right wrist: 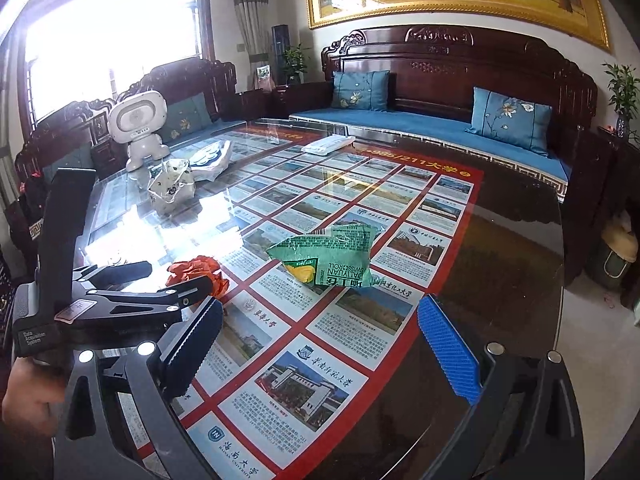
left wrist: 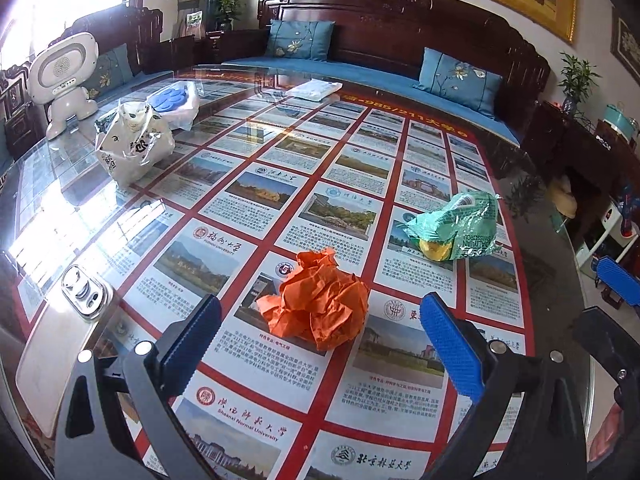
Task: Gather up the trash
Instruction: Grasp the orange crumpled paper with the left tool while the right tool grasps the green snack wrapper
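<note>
Left wrist view: my left gripper [left wrist: 320, 344] is spread wide, empty, low over the glass table [left wrist: 520, 184]. Orange paper ball [left wrist: 316, 300] sits between the fingertips, just ahead, not touched. Green wrapper [left wrist: 456, 226] further out to the right.

Right wrist view: my right gripper [right wrist: 320, 344] also wide, empty, tilted down at the table. Green wrapper [right wrist: 328, 258] ahead of it, apart. Left gripper [right wrist: 168, 280] reaches in from the left around the orange paper ball [right wrist: 196, 268].
</note>
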The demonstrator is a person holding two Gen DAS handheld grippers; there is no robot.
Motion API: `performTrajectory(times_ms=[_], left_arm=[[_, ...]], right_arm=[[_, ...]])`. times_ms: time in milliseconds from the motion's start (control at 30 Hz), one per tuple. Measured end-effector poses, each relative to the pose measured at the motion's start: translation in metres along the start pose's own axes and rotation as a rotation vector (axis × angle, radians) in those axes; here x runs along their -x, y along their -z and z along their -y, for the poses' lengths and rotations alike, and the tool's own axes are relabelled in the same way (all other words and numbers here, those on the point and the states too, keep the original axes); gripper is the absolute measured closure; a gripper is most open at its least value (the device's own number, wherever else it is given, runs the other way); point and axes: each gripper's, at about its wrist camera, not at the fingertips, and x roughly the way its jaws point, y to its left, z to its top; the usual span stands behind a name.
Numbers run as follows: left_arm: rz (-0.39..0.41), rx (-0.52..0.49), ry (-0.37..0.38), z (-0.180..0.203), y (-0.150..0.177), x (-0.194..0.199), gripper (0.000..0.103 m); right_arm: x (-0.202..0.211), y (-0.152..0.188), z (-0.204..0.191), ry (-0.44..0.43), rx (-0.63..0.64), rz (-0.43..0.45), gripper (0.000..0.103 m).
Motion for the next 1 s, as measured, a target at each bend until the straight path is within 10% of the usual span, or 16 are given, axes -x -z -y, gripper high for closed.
performTrajectory(times_ms=[367,533,1000], left_arm=[[-0.081,0.071,0.029,-0.016,-0.007,-0.035,0.006],[-0.066,0.072,0.039,-0.017,-0.009,-0.034,0.051],[-0.07,0.066,0.104,-0.012,-0.01,-0.037,0.062]], right_arm=[[-0.039,-0.019,0.015,-0.004,-0.036,-0.051,0.008],[-0.067,-0.03,0.013,-0.001,-0.052,-0.074,0.008],[-0.133,-0.055,0.005,0.121,0.032,-0.198,0.008]])
